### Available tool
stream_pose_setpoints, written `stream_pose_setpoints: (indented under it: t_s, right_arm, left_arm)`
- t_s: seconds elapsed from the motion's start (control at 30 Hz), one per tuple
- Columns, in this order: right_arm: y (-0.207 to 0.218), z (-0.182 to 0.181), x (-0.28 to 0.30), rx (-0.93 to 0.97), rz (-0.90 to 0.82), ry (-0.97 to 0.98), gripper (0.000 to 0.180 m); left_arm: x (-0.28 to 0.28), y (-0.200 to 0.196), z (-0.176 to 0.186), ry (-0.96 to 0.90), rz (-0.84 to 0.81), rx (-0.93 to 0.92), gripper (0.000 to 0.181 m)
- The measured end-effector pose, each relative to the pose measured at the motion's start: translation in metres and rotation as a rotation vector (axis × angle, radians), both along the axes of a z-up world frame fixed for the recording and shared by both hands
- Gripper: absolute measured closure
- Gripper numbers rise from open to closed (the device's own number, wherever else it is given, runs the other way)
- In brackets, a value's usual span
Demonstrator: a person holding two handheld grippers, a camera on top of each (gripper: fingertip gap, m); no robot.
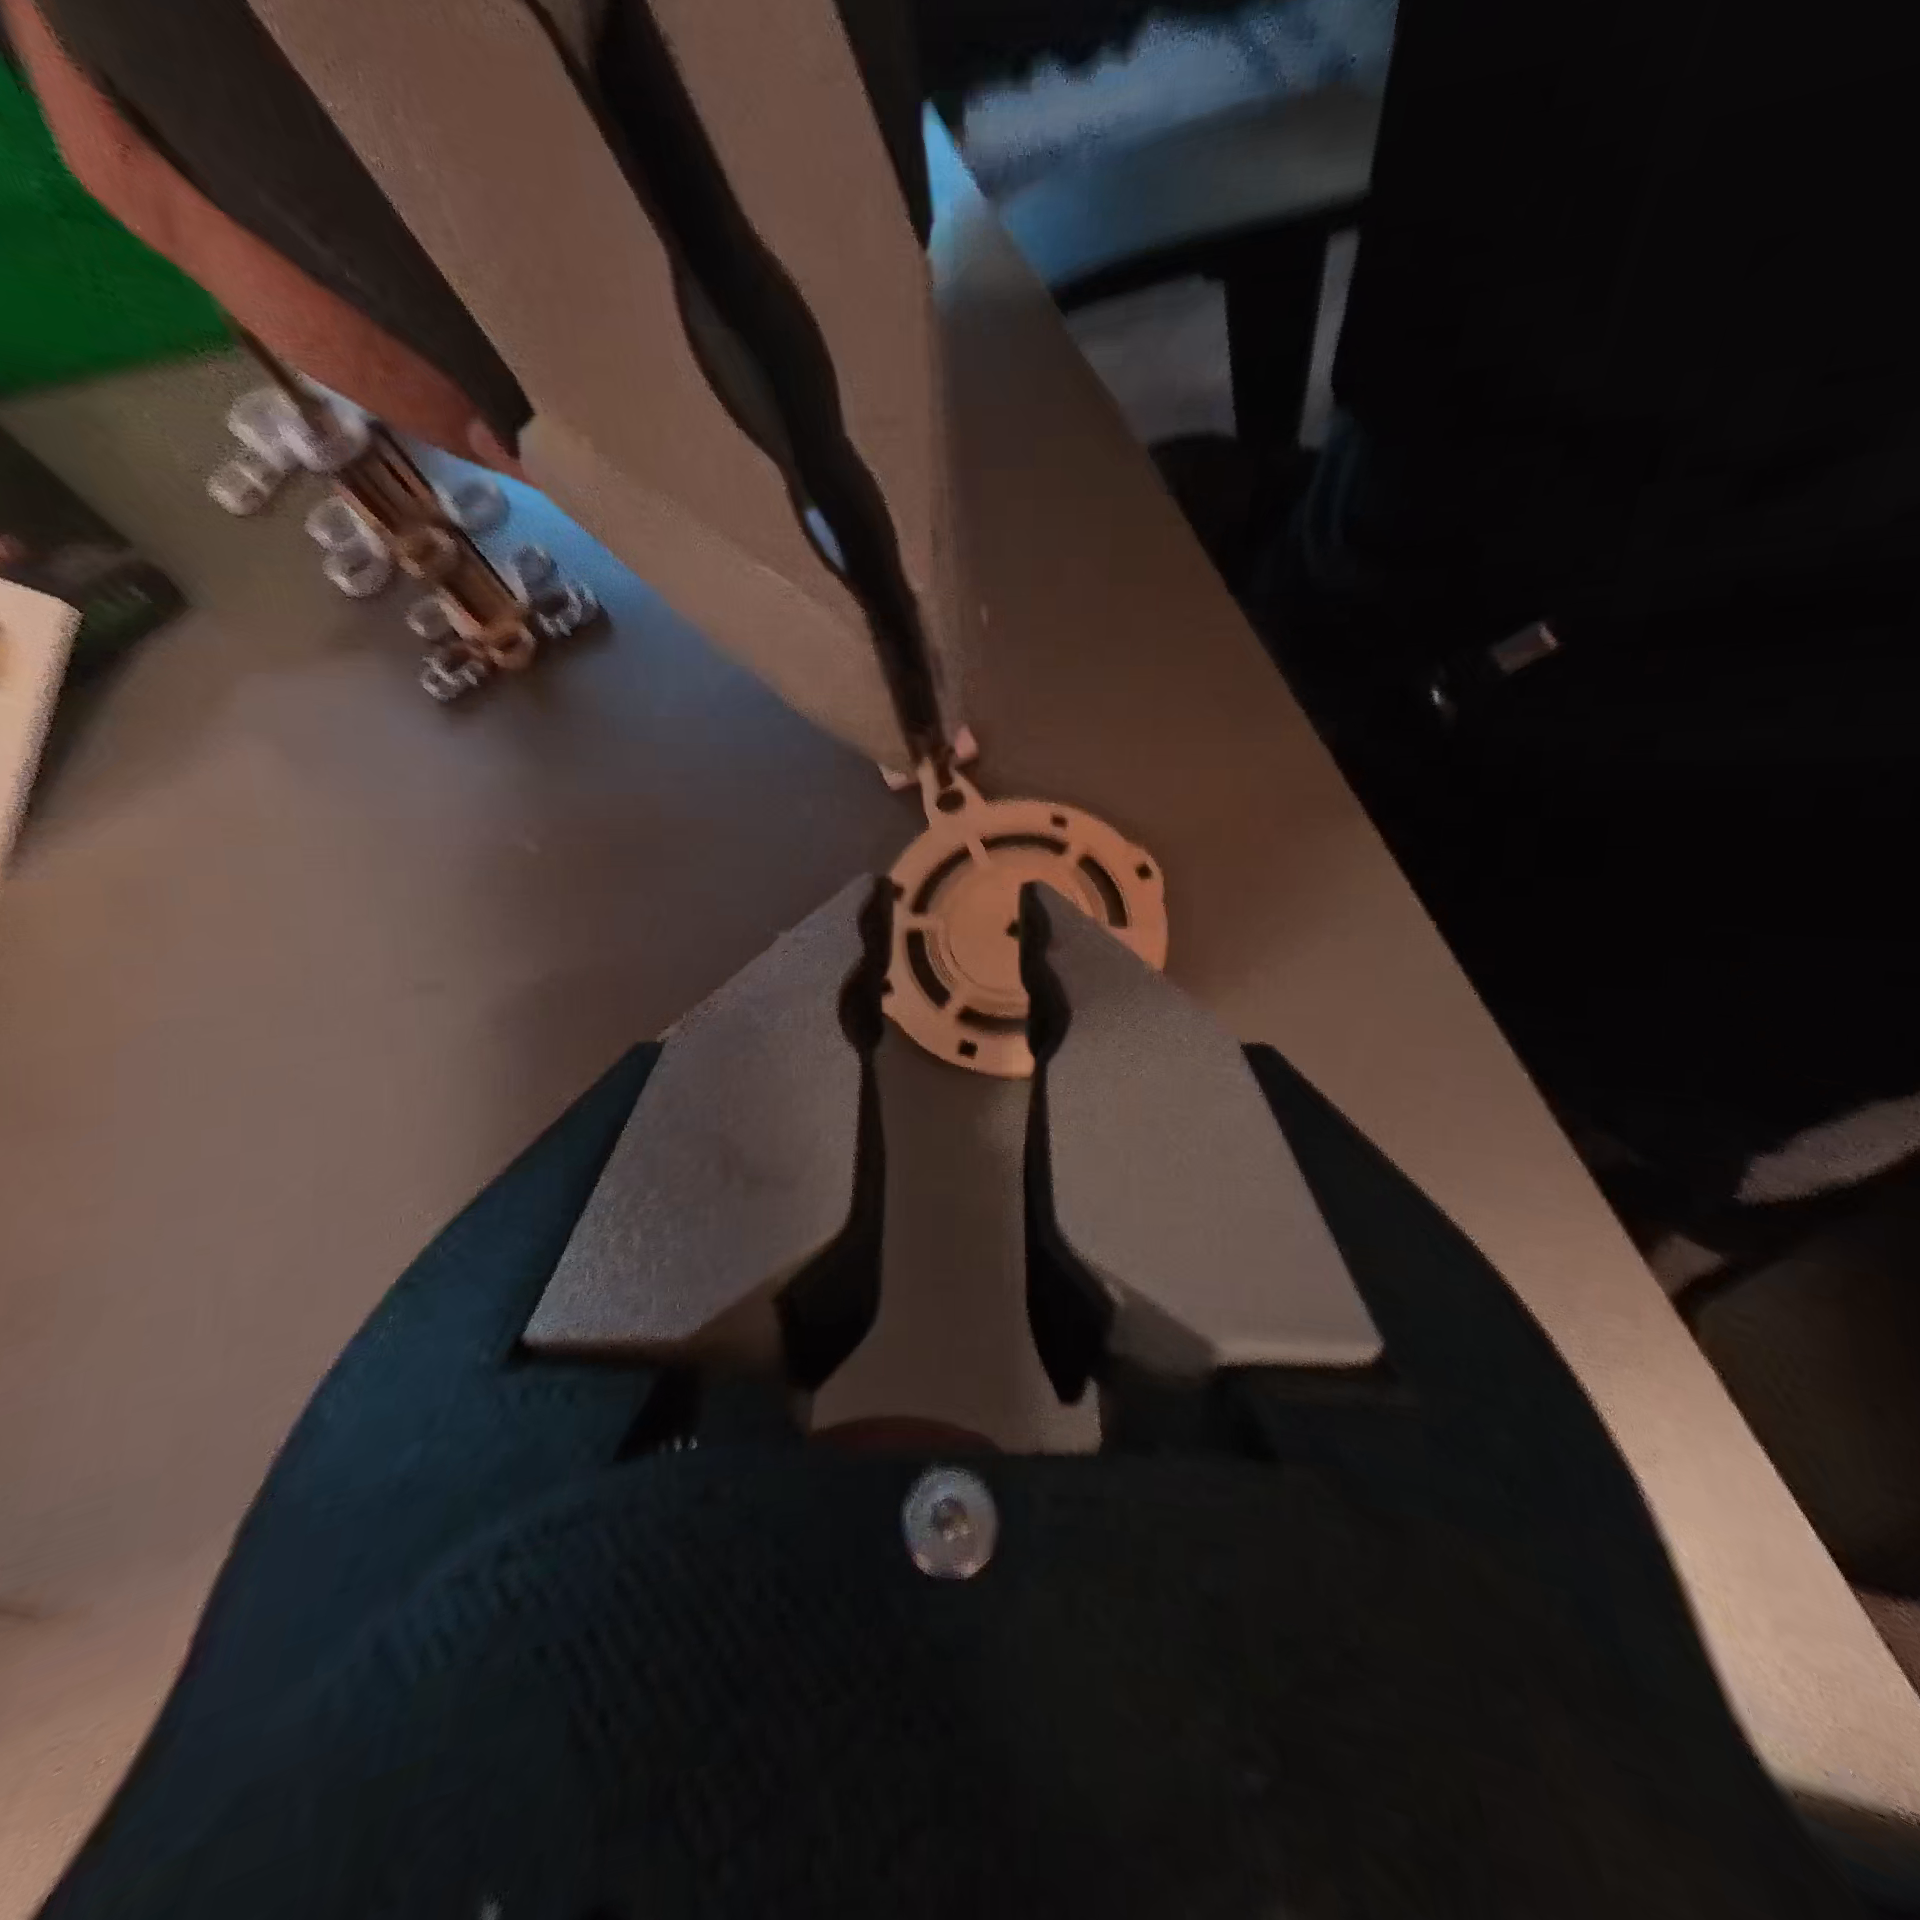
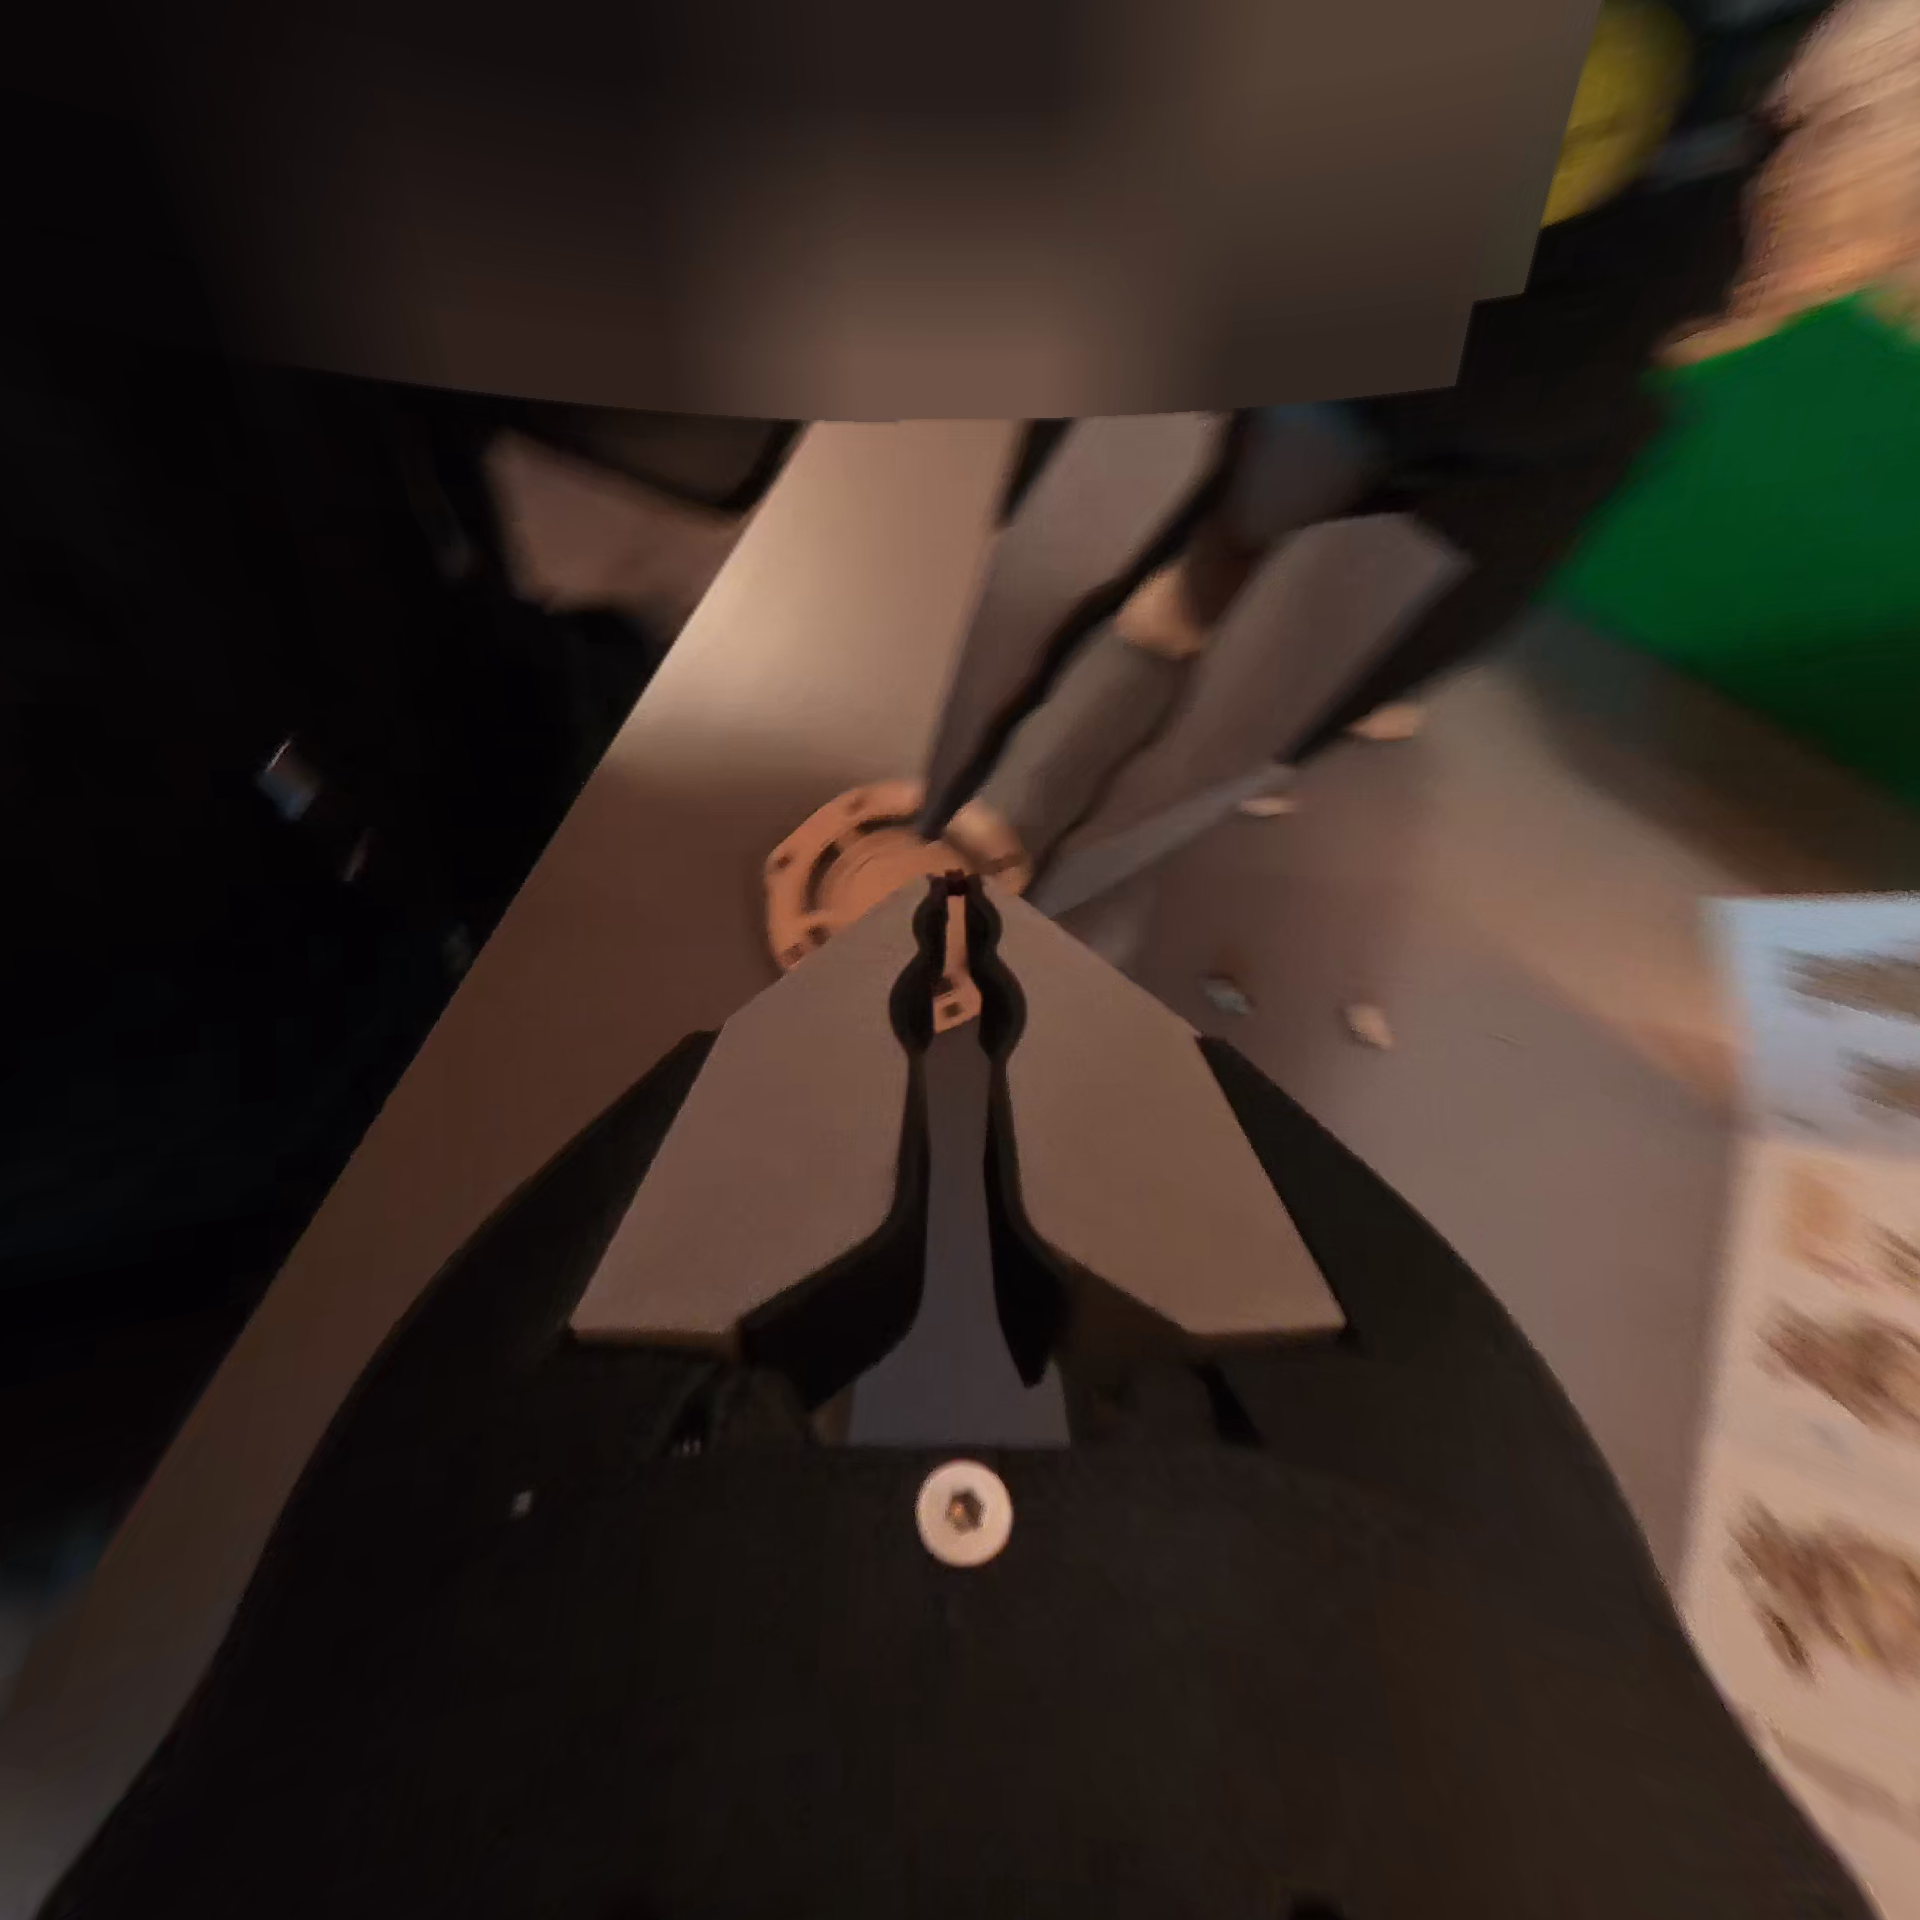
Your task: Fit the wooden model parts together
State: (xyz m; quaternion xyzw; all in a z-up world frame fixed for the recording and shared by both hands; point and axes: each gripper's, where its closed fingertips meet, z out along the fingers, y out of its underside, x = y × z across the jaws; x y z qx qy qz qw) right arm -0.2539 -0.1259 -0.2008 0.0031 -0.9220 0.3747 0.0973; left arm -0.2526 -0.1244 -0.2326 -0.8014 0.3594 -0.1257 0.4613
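Wooden model parts meet near the edge of the grey surface (image 1: 312,935): the right claw (image 2: 951,894) is clenched on a thin wooden strip (image 2: 954,1003), its tip reaching the round slotted wooden disc (image 1: 1013,935) that lies flat there. The left claw (image 1: 956,904) stands released, one finger (image 1: 1081,966) over the disc's raised hub and the other at its rim, apparently bracing but not pinching it. From the left wrist view the strip's tabbed end (image 1: 940,774) touches the disc's lug. Judged from here, a skewed push could snap the slender strip or skid the unclamped disc toward the nearby edge and off it. Both views are motion-blurred, so whether the tab has entered a slot cannot be told. Well apart, a partly built wooden assembly (image 1: 436,561) sits beyond, with printed sheets (image 2: 1829,1299) to the side
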Motion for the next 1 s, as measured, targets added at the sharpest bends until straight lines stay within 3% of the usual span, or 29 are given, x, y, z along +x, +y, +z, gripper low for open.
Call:
stream_pose_setpoints:
  t_s: [0.1,0.2,0.5,0.67,0.87,1.0]
  right_arm:
    - [0.005,0.03,-0.008,-0.144,-0.117,0.095,0.18]
    - [0.009,0.038,-0.005,-0.187,-0.154,0.138,0.18]
    - [0.007,0.037,-0.002,-0.188,-0.156,0.144,0.18]
    - [0.006,0.027,0.001,-0.179,-0.134,0.089,0.18]
    - [0.005,-0.024,0.025,0.022,-0.022,-0.073,0.18]
    - [0.005,-0.049,0.03,0.133,0.042,-0.105,0.18]
  left_arm:
    - [0.002,0.006,0.028,-0.022,0.016,0.16,0.162]
    - [-0.004,0.014,0.055,-0.034,0.07,0.321,0.165]
    - [0.005,0.016,0.062,-0.013,0.057,0.384,0.173]
    - [0.007,0.013,0.051,0.002,0.032,0.325,0.173]
    - [0.002,-0.002,-0.015,0.087,-0.011,-0.035,0.174]
    - [-0.006,-0.002,-0.032,0.128,0.002,-0.096,0.179]
